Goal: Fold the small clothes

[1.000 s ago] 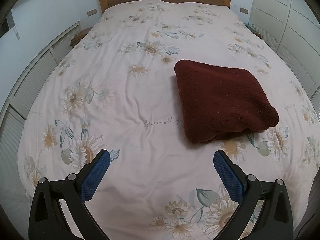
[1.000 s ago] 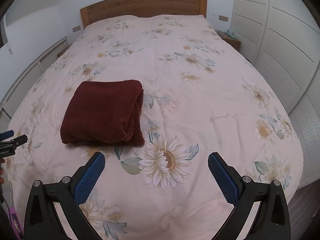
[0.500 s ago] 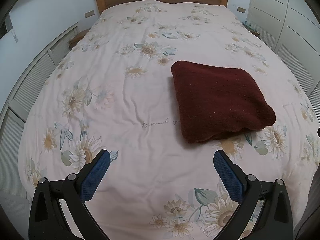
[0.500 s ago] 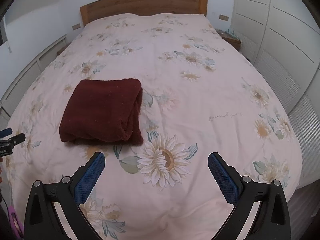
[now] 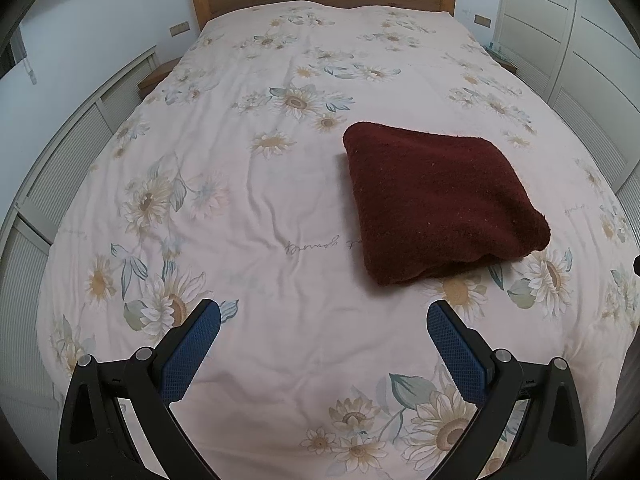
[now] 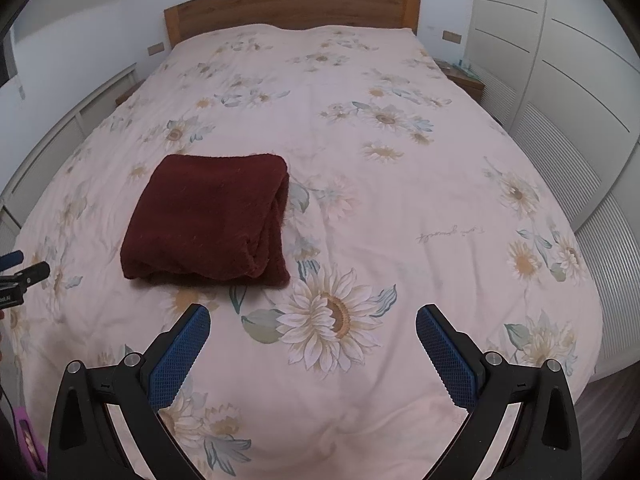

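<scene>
While both spread wide and empty, left gripper (image 5: 323, 312), right gripper (image 6: 313, 316), folded maroon cloth (image 6: 208, 216) on floral bedspread (image 6: 400, 200)

A bedroom in a home

A large bed (image 5: 280, 200) fills almost the whole view, covered with a pale pink duvet cover (image 6: 400, 220) printed with sunflowers, and a wooden headboard (image 6: 292, 4) stands against the plain white wall (image 5: 120, 8) at its far end. Low wooden bedside tables (image 6: 464, 76) sit at both sides of the headboard. At the right side there is a white built-in wardrobe (image 6: 560, 60) with panelled and slatted doors; white slatted panels (image 5: 60, 168) run along the left side too.
</scene>
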The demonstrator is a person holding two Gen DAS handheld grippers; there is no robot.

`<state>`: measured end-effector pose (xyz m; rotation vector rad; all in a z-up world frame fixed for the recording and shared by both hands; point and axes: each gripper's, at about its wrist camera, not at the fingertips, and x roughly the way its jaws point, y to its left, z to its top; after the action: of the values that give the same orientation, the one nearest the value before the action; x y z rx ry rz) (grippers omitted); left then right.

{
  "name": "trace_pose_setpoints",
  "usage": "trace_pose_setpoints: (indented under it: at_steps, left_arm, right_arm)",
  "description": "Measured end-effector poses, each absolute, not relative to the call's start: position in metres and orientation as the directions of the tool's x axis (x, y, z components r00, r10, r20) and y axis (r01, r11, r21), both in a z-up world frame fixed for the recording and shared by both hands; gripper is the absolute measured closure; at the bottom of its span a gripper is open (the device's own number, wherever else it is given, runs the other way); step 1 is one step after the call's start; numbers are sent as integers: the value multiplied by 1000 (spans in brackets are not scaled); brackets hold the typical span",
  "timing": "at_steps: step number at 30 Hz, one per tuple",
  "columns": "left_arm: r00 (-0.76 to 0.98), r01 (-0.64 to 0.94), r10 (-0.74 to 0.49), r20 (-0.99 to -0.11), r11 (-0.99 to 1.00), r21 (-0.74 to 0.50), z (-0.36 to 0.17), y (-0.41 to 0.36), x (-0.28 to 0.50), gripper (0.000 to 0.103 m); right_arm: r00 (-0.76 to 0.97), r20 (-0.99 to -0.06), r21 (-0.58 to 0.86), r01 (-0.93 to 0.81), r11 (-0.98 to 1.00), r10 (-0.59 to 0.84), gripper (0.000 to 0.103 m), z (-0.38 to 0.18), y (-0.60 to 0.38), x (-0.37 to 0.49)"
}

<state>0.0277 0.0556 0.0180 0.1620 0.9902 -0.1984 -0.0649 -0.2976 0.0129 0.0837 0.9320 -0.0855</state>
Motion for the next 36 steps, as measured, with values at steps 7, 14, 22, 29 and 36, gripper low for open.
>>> trace_pose_setpoints:
  at_steps: [7,14,22,29,36]
  left_arm:
    - [527,237,-92,-845,971,42,17,58,26,1]
    - [520,233,-91,-849,972,39,16,53,24,1]
    - [519,235,-87,-850,971,45,15,48,22,1]
    - [516,249,-97,-851,968,41,13,47,21,1]
    - [517,252,-106,-849,967,33,13,48,21,1]
  right_arm:
    - [585,-810,31,100,994,-33,0,11,-295,-63]
    - [580,-814,27,92,995,-31,0,9,-293,-63]
    - [581,-813,28,93,995,-31,0,9,-293,-63]
    - [578,-816,28,89,996,-29,0,7,-292,-62]
    - [571,-820,32,87,996,-24,0,3,-291,-63]
